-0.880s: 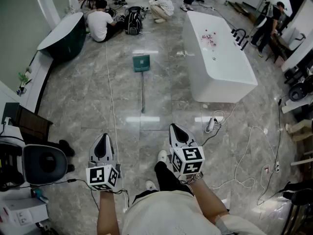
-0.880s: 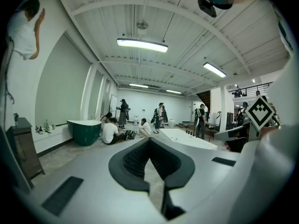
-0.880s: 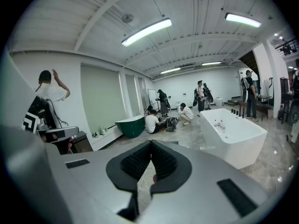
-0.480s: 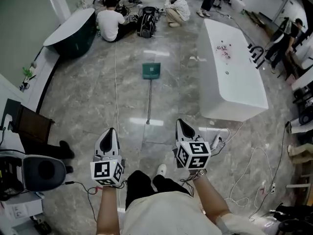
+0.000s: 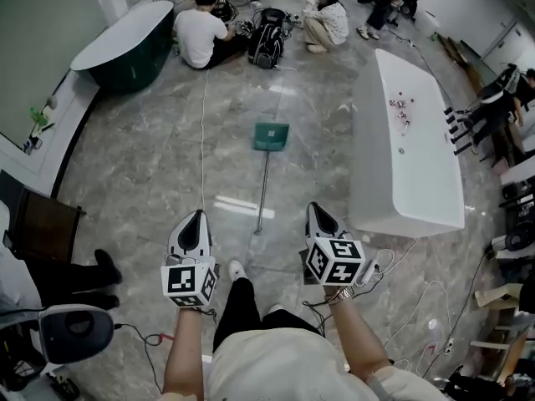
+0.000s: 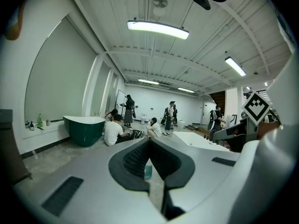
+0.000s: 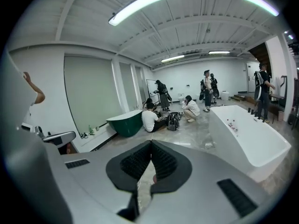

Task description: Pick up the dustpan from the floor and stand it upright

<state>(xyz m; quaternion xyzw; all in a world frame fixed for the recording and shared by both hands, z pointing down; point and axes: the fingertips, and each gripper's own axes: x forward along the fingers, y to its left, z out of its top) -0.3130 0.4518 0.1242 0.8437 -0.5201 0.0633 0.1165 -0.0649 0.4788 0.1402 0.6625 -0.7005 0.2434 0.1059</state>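
The teal dustpan (image 5: 272,136) lies flat on the grey marble floor (image 5: 142,165), its pan at the far end. Its long thin handle (image 5: 262,189) runs back toward the person and ends ahead of the two grippers, roughly between them and clear of both. The left gripper (image 5: 196,217) is held out low over the floor with its jaws closed tip to tip and nothing between them. In the left gripper view a sliver of the teal pan shows through the slit below the tips. The right gripper (image 5: 317,210) is level with it on the other side, jaws likewise pressed together and empty. A white bathtub (image 5: 410,153) stands to the right of the dustpan and a dark green bathtub (image 5: 125,48) at the far left. Beyond the pan, several people sit or crouch on the floor around a black backpack (image 5: 267,36). A white cable (image 5: 203,140) runs along the floor left of the handle.
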